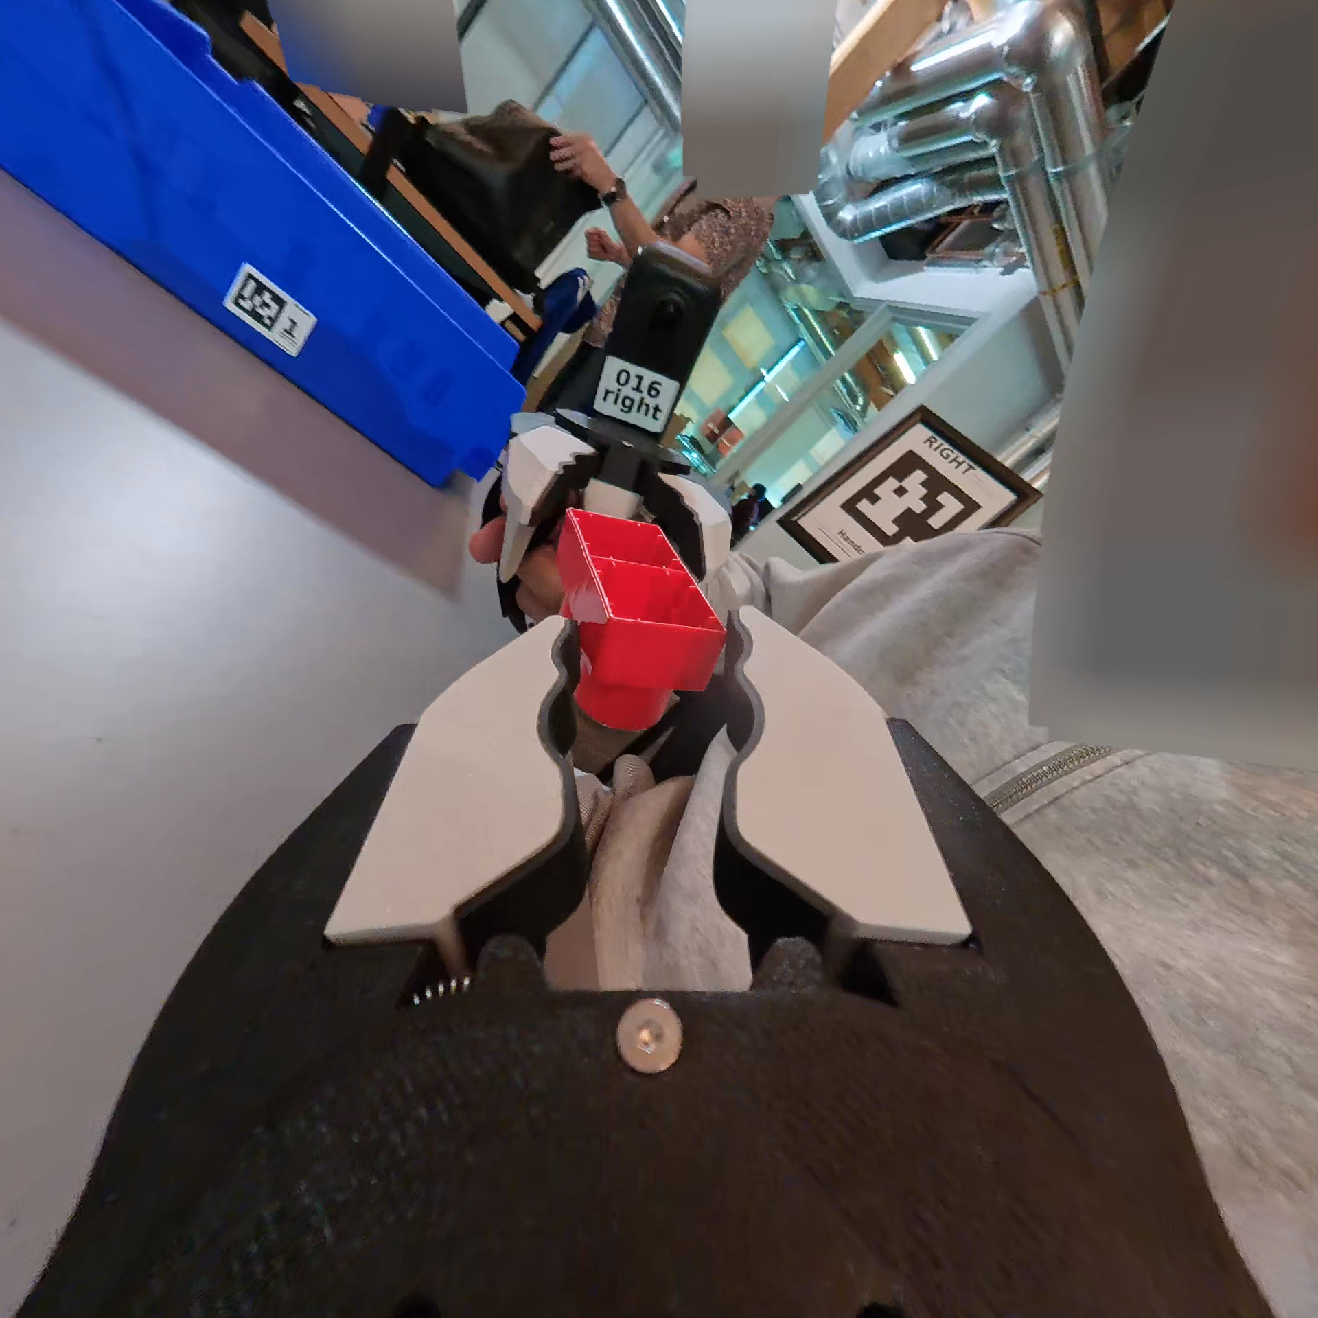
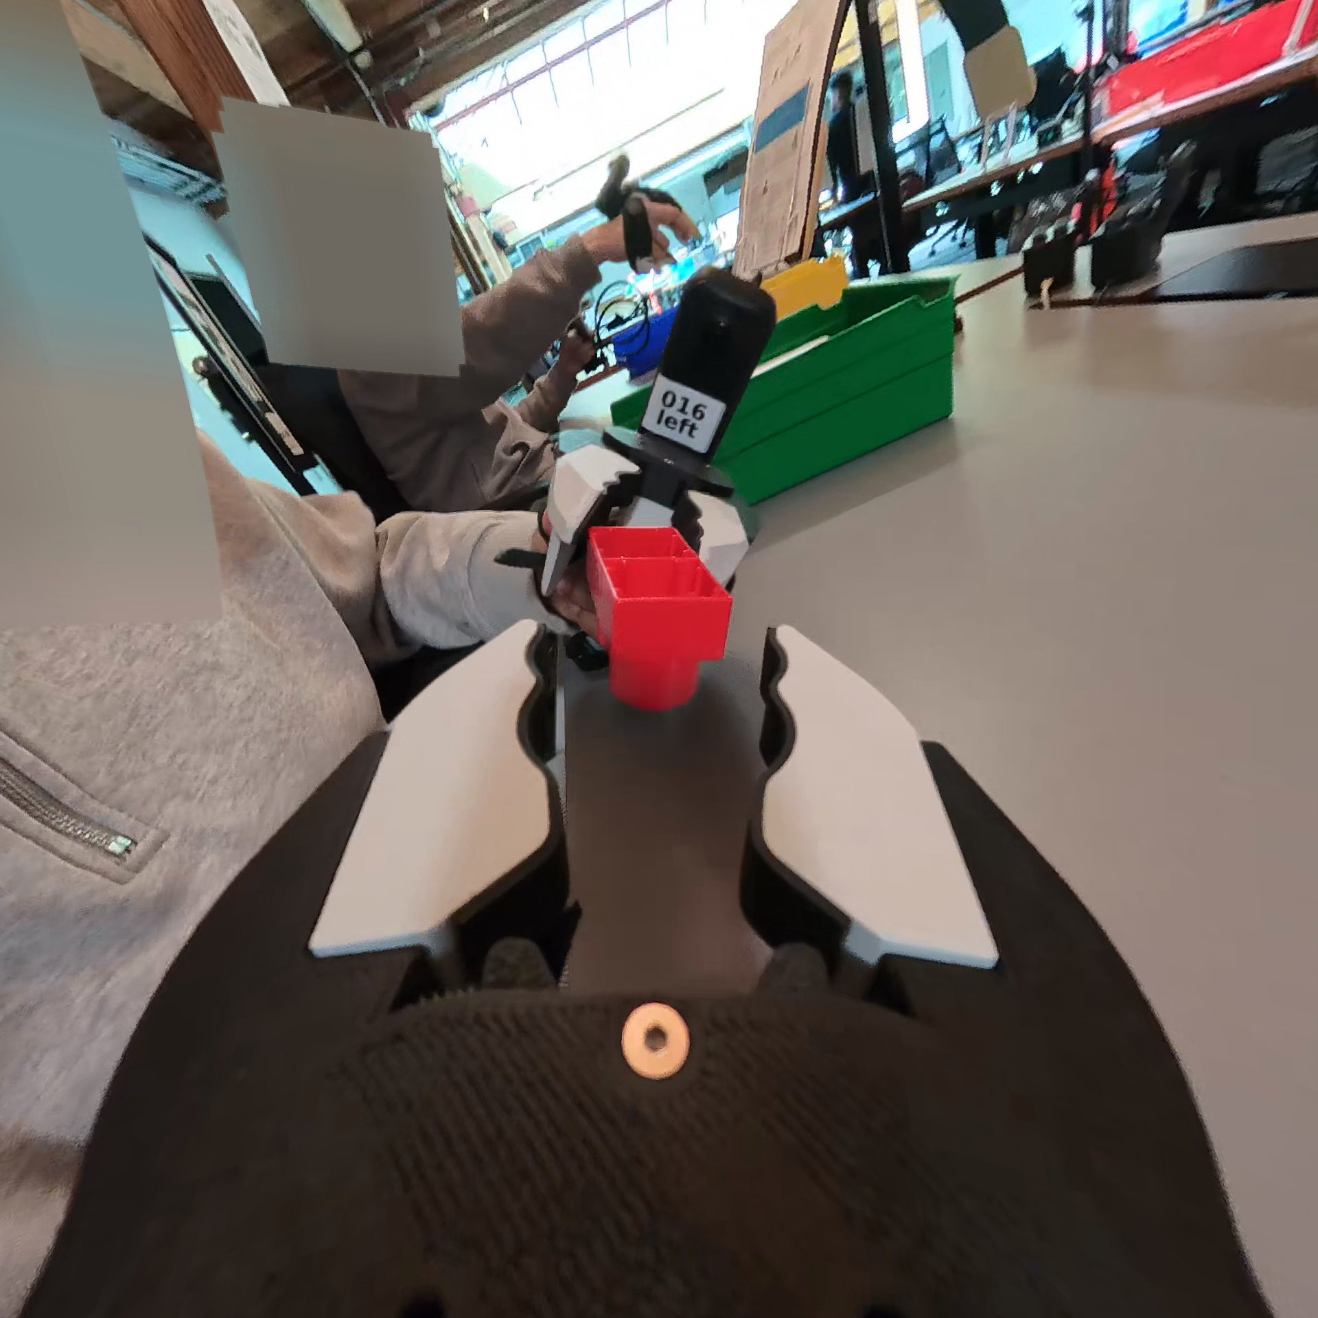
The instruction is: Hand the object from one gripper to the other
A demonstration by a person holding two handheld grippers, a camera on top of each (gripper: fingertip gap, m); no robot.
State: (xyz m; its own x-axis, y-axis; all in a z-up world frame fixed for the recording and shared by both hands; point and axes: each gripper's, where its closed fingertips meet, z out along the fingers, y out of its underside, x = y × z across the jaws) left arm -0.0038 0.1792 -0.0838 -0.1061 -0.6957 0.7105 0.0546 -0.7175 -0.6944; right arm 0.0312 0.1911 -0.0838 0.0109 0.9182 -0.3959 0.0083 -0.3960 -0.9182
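Red compartmented object [image 1: 642,606] held above grey table [image 2: 1070,570], clamped at its far end by left tool [image 1: 645,660]; right tool [image 2: 660,652] spread apart, tips just short of it

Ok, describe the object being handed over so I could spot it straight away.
Above the grey table, in front of the green bin, the left gripper and the open right gripper face each other. Between them, clamped by the left one, is a red plastic piece: a square two-compartment cup on a round stem, the only red thing nearby.
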